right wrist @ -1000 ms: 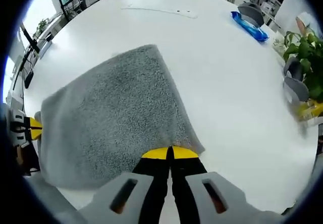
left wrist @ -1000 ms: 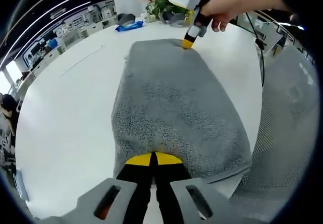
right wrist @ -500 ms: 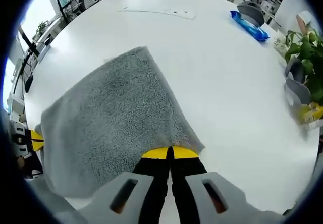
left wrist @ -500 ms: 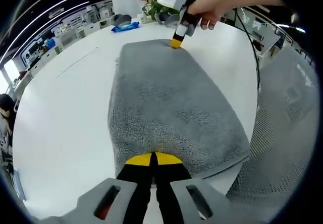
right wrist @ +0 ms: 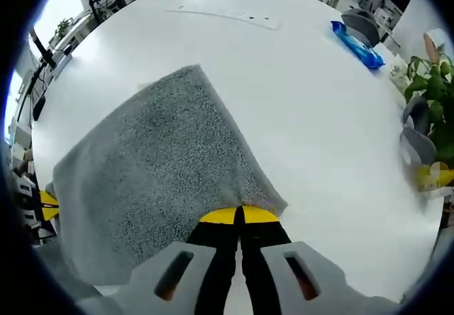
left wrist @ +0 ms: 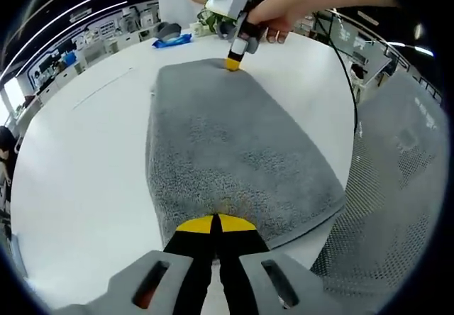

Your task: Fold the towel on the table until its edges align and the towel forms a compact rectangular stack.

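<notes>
With the left gripper point(left wrist: 216, 223) and right gripper point(right wrist: 237, 216) each clamped on a near corner of the grey towel point(left wrist: 227, 152) spread on the white table point(left wrist: 78, 159), uneven pulling could skew its edges.

Open white table point(right wrist: 298, 95) around the grey towel point(right wrist: 156, 173); blue packet point(right wrist: 352, 34) and plant point(right wrist: 433, 81) crowding the far edge.

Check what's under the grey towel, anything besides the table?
The towel lies on the white table, both claws shut on its corners: left claw, right claw. No bulge shows through. Anything flat beneath it is covered, so can't be ruled out.
</notes>
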